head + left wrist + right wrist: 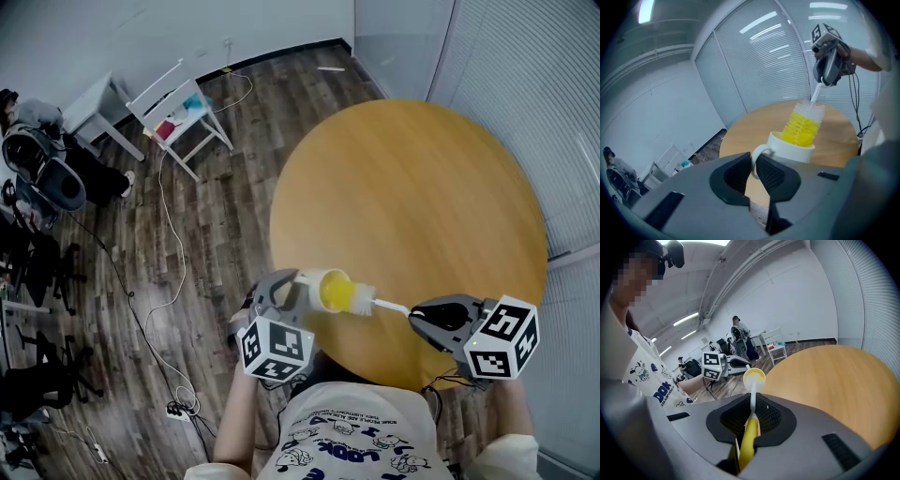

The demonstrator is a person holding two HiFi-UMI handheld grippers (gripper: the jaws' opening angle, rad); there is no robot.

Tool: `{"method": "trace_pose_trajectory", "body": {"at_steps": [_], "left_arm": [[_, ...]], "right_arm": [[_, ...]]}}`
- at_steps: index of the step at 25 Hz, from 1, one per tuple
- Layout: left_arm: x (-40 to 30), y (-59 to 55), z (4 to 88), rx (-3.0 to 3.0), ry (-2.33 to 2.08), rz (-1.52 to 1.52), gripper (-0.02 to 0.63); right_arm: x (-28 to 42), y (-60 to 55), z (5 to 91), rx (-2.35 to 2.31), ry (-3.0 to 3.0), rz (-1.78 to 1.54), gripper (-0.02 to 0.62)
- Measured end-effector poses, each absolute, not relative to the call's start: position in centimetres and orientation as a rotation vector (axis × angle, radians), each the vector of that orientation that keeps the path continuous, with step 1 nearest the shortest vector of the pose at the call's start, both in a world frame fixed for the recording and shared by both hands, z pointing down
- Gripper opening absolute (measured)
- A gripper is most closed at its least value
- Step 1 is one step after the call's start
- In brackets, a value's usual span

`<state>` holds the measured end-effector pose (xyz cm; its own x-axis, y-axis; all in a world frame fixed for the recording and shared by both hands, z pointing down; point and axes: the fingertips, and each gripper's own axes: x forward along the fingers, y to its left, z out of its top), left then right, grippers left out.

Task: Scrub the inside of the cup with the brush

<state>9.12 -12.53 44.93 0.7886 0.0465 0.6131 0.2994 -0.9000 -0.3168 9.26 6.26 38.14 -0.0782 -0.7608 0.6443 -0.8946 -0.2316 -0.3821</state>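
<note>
Mid-scrub, the left gripper clamps the cup by its handle, the right gripper clamps the brush; next, likely pump it toward 9 o'clock.

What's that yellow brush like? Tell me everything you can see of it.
The brush is a bottle-type scrubber. It has fluffy bristles, yellow with a white band by the stem, then a thin white stem and a yellow handle. The right gripper is shut on it where stem meets handle. Its bristle head is pushed into the mouth of the white cup.
</note>
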Motion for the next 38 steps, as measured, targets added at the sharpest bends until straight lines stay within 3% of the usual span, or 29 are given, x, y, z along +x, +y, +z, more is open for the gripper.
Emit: {"method": "trace_pose_trajectory", "body": {"at_steps": [38], "left_arm": [[7.8,-12.0,44.6,-2.953,-0.173,-0.882,0.044]], "right_arm": [[14.2,6.3,37.3,2.553,-1.450,0.802,0.044]]}}
